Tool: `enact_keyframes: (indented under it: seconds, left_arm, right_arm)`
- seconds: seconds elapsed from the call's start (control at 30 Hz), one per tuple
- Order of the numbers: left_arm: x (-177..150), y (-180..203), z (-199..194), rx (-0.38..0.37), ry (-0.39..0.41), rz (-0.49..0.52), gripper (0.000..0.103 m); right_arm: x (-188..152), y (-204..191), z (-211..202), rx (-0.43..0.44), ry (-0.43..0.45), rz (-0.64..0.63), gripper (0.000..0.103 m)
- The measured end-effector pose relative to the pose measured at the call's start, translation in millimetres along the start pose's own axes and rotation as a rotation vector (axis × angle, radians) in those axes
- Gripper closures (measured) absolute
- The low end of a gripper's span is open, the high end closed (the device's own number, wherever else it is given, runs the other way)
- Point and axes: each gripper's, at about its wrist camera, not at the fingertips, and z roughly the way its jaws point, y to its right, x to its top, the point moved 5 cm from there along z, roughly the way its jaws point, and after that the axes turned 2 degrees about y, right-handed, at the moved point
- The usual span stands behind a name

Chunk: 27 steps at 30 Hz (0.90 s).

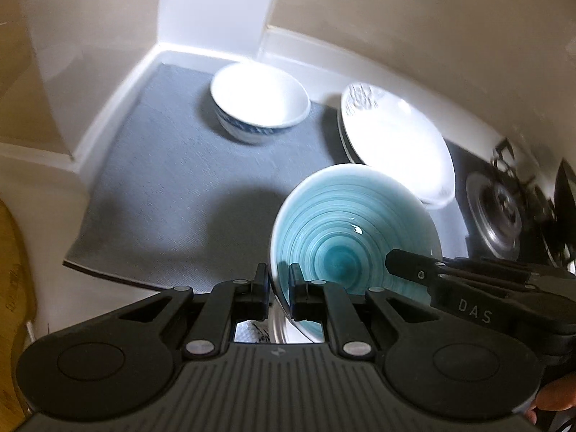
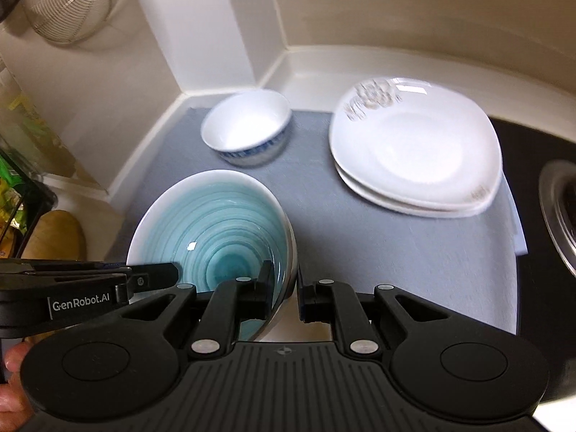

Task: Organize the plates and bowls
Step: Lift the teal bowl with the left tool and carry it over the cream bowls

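A teal bowl with spiral rings (image 1: 345, 230) (image 2: 212, 230) hangs above the grey mat, held by both grippers. My left gripper (image 1: 279, 282) is shut on its near-left rim, one finger inside and one outside. My right gripper (image 2: 288, 288) is shut on the opposite rim and shows in the left wrist view as a black arm (image 1: 432, 273) at the right. The left gripper reaches in from the left (image 2: 144, 280) in the right wrist view. A white bowl with a blue band (image 1: 259, 102) (image 2: 246, 126) stands at the back of the mat. Two stacked white plates (image 1: 396, 136) (image 2: 414, 151) lie to its right.
The grey mat (image 1: 172, 187) (image 2: 396, 252) covers a white counter corner with walls behind and to the left. A stove burner (image 1: 500, 212) sits at the right. A wire strainer (image 2: 68, 0) hangs top left, and a wooden board (image 2: 54, 237) leans at the left.
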Motion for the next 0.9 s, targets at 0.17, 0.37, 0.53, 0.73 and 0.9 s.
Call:
enact_keyframes:
  seconds: [0.17,0.37,0.53,0.73,0.9]
  left_arm:
    - [-14.2,2.8,7.3,0.008,-0.046,0.028,0.092]
    - [-20.4,5.9,11.8,0.011,-0.065,0.055,0.092]
    - [-23.2,6.2,8.6,0.014,-0.065,0.072,0.092]
    - [-23.7,5.1,7.9,0.011,-0.07,0.07,0.092]
    - [-23.7,4.7,8.5,0.005,-0.081,0.067,0.092]
  right_arm:
    - [-18.4,6.9,2.8,-0.01,-0.028,0.017,0.089]
    - [-26.8,9.6,6.9,-0.016,-0.042,0.022,0.089]
    - [-32.8,12.3,7.7,-0.014,-0.051,0.032,0.089]
    - [-33.1,10.9,8.3,-0.014,-0.059,0.032,0.089]
    - [-31.7,13.1,7.8,-0.005,-0.069,0.053,0.087]
